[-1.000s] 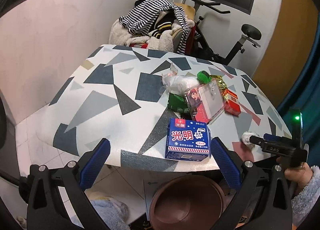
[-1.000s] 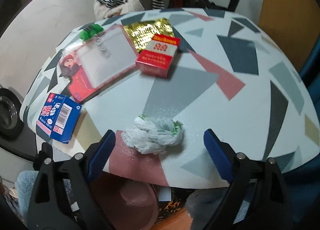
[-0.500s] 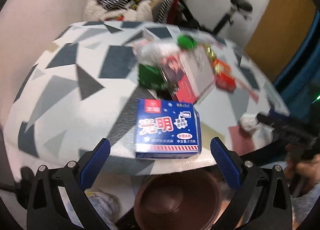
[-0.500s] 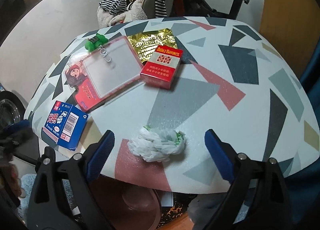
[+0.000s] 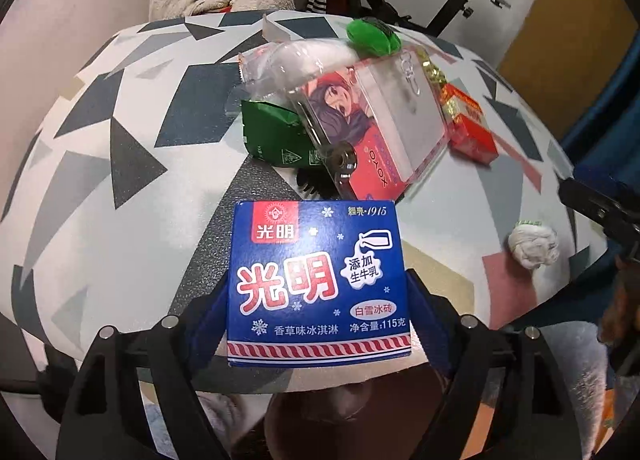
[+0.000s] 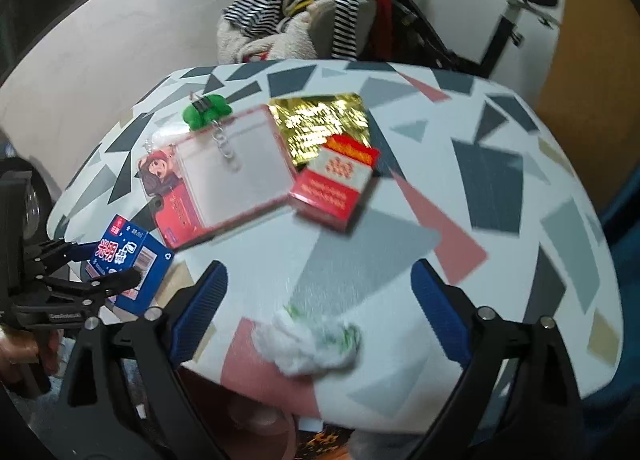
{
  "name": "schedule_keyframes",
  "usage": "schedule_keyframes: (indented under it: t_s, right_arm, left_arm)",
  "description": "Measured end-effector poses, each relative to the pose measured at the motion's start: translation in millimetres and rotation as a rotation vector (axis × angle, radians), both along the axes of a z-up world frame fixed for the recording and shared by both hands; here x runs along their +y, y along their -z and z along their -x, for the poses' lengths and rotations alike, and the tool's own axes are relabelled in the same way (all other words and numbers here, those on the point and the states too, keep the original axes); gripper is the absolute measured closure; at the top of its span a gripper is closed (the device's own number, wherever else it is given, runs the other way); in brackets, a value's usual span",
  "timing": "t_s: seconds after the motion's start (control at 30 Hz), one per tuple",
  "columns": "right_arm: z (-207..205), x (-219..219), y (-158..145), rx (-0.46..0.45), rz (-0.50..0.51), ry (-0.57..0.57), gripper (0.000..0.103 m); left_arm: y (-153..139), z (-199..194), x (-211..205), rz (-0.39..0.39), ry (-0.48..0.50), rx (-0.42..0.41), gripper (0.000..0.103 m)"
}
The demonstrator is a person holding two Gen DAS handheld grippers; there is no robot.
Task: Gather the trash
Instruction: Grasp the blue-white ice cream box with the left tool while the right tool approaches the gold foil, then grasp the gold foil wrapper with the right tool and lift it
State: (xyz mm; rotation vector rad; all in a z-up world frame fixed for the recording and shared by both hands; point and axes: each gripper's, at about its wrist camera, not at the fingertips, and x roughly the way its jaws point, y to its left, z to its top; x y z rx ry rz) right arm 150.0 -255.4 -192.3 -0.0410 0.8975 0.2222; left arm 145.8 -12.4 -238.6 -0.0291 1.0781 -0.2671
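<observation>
At the table's near edge, the left gripper has just been closing, pads flanking one blue ice-cream carton. Right gripper gapes over one crumpled white wad. Beyond: one red pack, one gold wrapper

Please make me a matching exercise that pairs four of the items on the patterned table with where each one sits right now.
Things:
1. blue ice cream box
2. crumpled white wrapper
3. red cigarette pack
4. green clip

Places:
A. resting partly on the gold foil sheet
B. between the jaws of the left gripper, at the table's near edge
C. at the far end of the clear card holder
D. in front of the open right gripper, on a pink patch of the table

Pairs: 1-B, 2-D, 3-A, 4-C
</observation>
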Motion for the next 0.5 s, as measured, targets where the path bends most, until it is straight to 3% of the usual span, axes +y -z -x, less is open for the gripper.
schedule_keyframes:
  t_s: [0.27,0.5]
  right_arm:
    - [-73.8,5.4,-22.9,-0.034,0.010,-0.054,0.010]
    - [-175.0,2.1,7.3,0.076,0.004,-0.015,0.014]
  left_arm:
    - [-28.9,3.2,21.8,0.044,-0.065,-0.079,0.023]
    - [-48.9,-2.0,54.5,0.075,-0.160,-0.136,0.023]
